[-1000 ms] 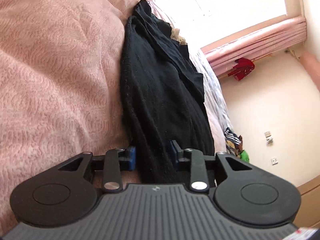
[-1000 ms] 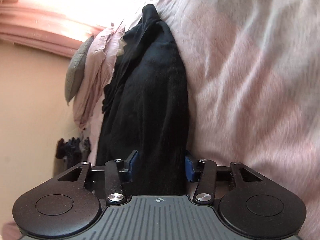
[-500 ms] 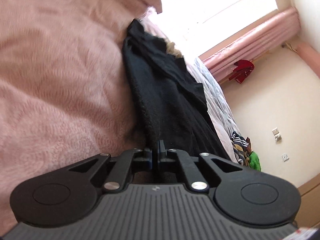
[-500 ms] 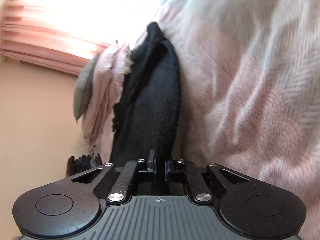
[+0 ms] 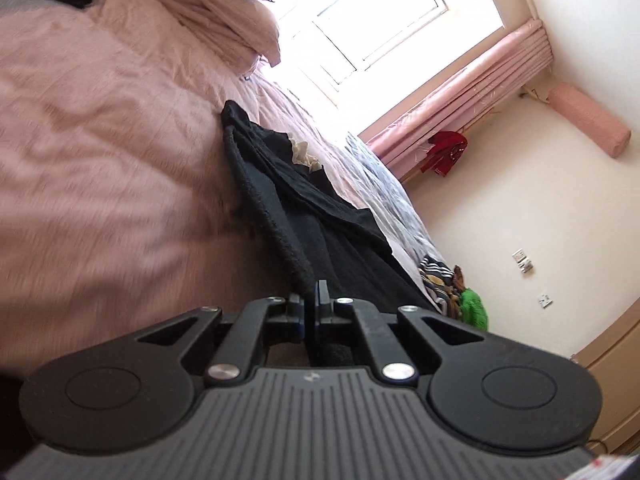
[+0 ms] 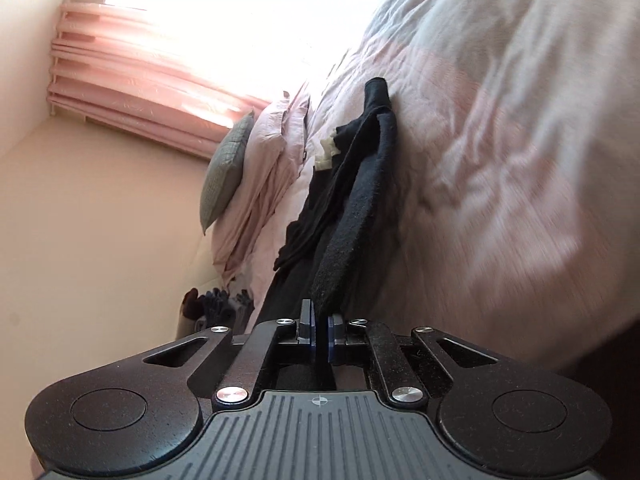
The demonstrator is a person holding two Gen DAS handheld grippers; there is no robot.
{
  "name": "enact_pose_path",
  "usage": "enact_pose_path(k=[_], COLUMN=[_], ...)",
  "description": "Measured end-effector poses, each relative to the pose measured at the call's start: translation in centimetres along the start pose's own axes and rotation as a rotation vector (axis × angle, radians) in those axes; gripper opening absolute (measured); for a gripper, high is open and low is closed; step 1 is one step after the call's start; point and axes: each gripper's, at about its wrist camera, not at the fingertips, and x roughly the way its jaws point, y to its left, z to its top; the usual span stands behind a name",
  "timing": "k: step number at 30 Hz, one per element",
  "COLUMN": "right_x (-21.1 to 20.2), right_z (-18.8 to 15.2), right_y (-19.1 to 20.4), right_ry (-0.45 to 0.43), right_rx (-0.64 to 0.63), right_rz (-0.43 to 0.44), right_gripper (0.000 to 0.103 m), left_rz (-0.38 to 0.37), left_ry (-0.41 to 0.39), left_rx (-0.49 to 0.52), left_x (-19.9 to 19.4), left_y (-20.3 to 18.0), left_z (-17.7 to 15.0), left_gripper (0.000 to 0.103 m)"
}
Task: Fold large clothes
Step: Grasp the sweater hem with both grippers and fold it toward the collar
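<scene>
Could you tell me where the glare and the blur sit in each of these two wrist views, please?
Left wrist view: the window is blown out white and the pink bedspread is streaked with motion blur. Right wrist view: glare floods the top centre and the bedspread at right smears, while the black garment stays fairly sharp.

Each wrist camera looked forward, close along its gripper, over the pink bed (image 5: 100, 168) toward the window; both shared the black garment (image 6: 352, 216) at center.
</scene>
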Motion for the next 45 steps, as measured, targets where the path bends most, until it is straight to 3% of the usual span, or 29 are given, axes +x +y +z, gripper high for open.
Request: enact_pose_path(k=[4,8,13,20,25,29,32,34,35,36,37,38,39,43,45], right_x=[-3.3,-3.6,-4.4,-3.2,1.0,6.5,12.2,16.4,18.1,19.4,20.3,20.7,20.9,21.9,22.8], right_z=[-4.1,-5.8,-5.9,-3.0,2.7,8.4,13.4,17.0,18.3,19.3,19.7,20.0,19.9,19.5,19.2], right_y=[-0.6,-1.7,-0.7,1.0,3.7,5.7,5.7,5.1,4.5,4.0,3.3,3.1,3.0,2.5,2.4], right_ry=[0.003,-0.004,-0.014,-0.008,-0.021,-0.058,-0.108,-0.127,-0.128,-0.134,-0.143,-0.149,-0.144,-0.080,-0.044], right_rx=[0.021,0.054,0.006,0.006,-0.026,-0.047,-0.014,-0.021,-0.011,-0.001,-0.015,-0.062,-0.125,-0.361,-0.483], right_rz=[-0.007,-0.006,0.024,0.073,0.084,0.068,0.041,-0.008,-0.052,-0.097,-0.124,-0.142,-0.159,-0.247,-0.307], right_gripper=[0.001,0.001,0.001,0.001,0.001,0.001,0.001,0.001,0.005,0.015,0.023,0.033,0.037,0.038,0.038], left_rz=[0.014,0.027,0.001,-0.047,-0.076,-0.085,-0.021,0.034,0.070,0.111,0.153,0.180,0.201,0.232,0.210], left_ry=[0.001,-0.010,-0.039,-0.062,-0.067,-0.058,-0.062,-0.038,-0.028,-0.020,-0.003,0.012,0.025,0.085,0.139], left_rx=[-0.001,-0.019,0.030,-0.021,-0.066,-0.084,-0.132,-0.178,-0.191,-0.193,-0.189,-0.175,-0.149,0.087,0.222], left_x=[-3.6,-5.3,-6.4,-4.8,-0.5,5.7,12.4,17.2,19.2,20.6,21.8,22.4,22.8,23.8,24.9], left_y=[-0.5,-0.2,-1.7,-2.0,-2.0,-2.2,-1.1,0.5,1.4,2.1,2.9,3.5,3.8,3.2,2.1], left_z=[-3.3,-4.5,-4.2,-0.7,5.4,11.9,16.8,19.7,20.9,21.8,22.6,23.1,23.4,23.5,22.9], left_gripper=[0.001,0.001,0.001,0.001,0.001,0.002,0.004,0.014,0.021,0.027,0.028,0.028,0.028,0.030,0.031])
